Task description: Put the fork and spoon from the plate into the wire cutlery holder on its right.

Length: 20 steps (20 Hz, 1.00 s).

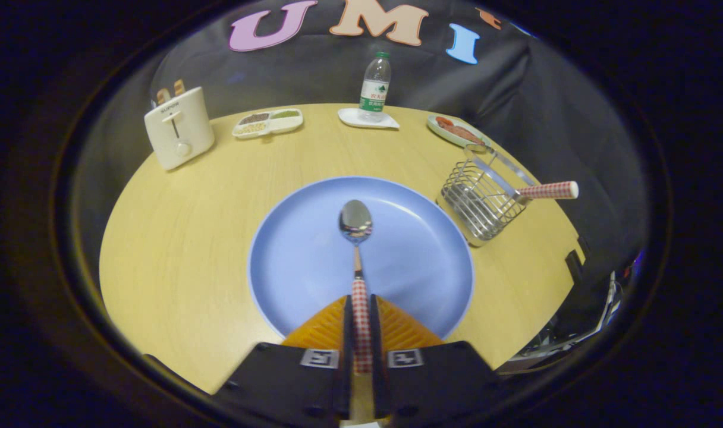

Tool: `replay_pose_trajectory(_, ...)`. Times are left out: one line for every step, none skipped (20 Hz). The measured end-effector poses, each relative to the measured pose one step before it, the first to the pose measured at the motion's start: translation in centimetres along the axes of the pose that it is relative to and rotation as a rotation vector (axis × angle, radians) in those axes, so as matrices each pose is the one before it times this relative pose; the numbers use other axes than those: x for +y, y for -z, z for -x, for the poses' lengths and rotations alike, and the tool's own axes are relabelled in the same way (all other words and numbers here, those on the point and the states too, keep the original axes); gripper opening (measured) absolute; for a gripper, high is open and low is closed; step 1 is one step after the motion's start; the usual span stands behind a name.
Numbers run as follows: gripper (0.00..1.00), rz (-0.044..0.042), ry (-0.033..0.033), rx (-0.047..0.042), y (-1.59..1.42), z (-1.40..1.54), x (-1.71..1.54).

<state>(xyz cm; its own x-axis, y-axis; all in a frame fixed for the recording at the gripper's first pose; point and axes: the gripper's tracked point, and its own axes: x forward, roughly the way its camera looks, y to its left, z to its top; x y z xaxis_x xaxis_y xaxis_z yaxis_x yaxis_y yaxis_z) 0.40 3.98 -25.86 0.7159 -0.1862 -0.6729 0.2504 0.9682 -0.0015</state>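
1. Far left on the bench (177, 238) stands a toaster (179, 128).
2. At the centre, the hand-held gripper (361, 309) is clenched on the spoon (357, 249) by its checked handle, bowl pointing away over the blue plate (314, 261).
3. It sits low and level, fingers pointing forward.
4. Right of the plate, the wire cutlery holder (480, 199) already carries the fork (546, 191); I'd lift the spoon, swing right, tip it in bowl-first.

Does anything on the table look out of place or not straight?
Mostly tidy. One oddity: a checked handle sticks out sideways over the rim of the wire cutlery holder, lying tilted rather than upright. The tool is shut on the spoon above the blue plate.
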Motion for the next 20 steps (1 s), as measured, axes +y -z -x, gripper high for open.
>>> replay_pose_trajectory(0.14,0.00557,0.00971,0.00303,0.122,-0.133,-0.041)
replay_pose_trajectory(0.14,-0.00021,0.00542,0.00113,-0.087,0.024,0.088)
replay_pose_trajectory(0.13,-0.00528,0.00279,0.00217,-0.002,0.083,0.046)
replay_pose_trajectory(0.14,-0.00490,0.00148,0.00856,0.032,0.055,0.105)
replay_pose_trajectory(0.13,-0.00044,0.00300,0.00939,0.159,0.159,-0.106)
replay_pose_trajectory(0.13,0.00425,0.00657,0.00317,-0.100,0.148,-0.102)
replay_pose_trajectory(0.13,0.00950,0.00768,0.00363,-0.098,0.184,-0.148)
replay_pose_trajectory(0.13,0.01140,0.00516,0.00342,-0.118,0.307,-0.156)
replay_pose_trajectory(0.13,0.01032,-0.00024,0.00695,-0.040,0.277,0.003)
replay_pose_trajectory(0.13,0.00798,-0.00158,0.01494,-0.001,0.334,0.047)
replay_pose_trajectory(0.13,0.00636,0.00440,0.01839,0.061,0.259,-0.154)
replay_pose_trajectory(0.14,0.00550,0.00538,0.01514,-0.050,0.393,-0.122)
replay_pose_trajectory(0.14,0.00217,0.00557,0.01103,-0.164,0.459,-0.106)
replay_pose_trajectory(0.14,0.00031,0.00356,0.00920,-0.326,0.514,-0.163)
replay_pose_trajectory(0.13,-0.00172,0.00171,0.00755,-0.368,0.505,-0.144)
replay_pose_trajectory(0.13,-0.00363,0.00441,0.00727,-0.473,0.573,-0.336)
replay_pose_trajectory(0.13,-0.00664,0.00746,0.01110,-0.425,0.646,-0.472)
replay_pose_trajectory(0.13,-0.00707,0.00784,0.01949,-0.376,0.698,-0.459)
replay_pose_trajectory(0.13,-0.01371,0.01199,0.01813,-0.449,0.775,-0.583)
replay_pose_trajectory(0.13,-0.02429,0.01129,0.01888,-0.462,0.872,-0.535)
